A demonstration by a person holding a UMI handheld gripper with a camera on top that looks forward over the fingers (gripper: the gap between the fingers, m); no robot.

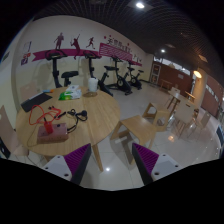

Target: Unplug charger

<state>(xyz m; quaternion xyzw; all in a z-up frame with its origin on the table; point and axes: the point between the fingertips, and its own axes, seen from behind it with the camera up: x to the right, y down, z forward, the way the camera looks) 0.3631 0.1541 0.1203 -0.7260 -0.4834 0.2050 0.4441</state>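
A round wooden table (80, 128) stands beyond and to the left of my fingers. Near its front edge lies a small pinkish block (52, 129) with a red cable (44, 116) and a black coiled cable (76, 115) beside it. I cannot tell which of these is the charger or where it is plugged in. My gripper (111, 160) is open and empty, well short of the table and above the floor. Its purple pads (76, 158) are spread wide apart.
On the table are also a flat black item (35, 100), a green and white box (70, 92) and a white cup (92, 86). Wooden chairs (141, 128) stand to the right of the table. Exercise bikes (120, 76) line the back wall.
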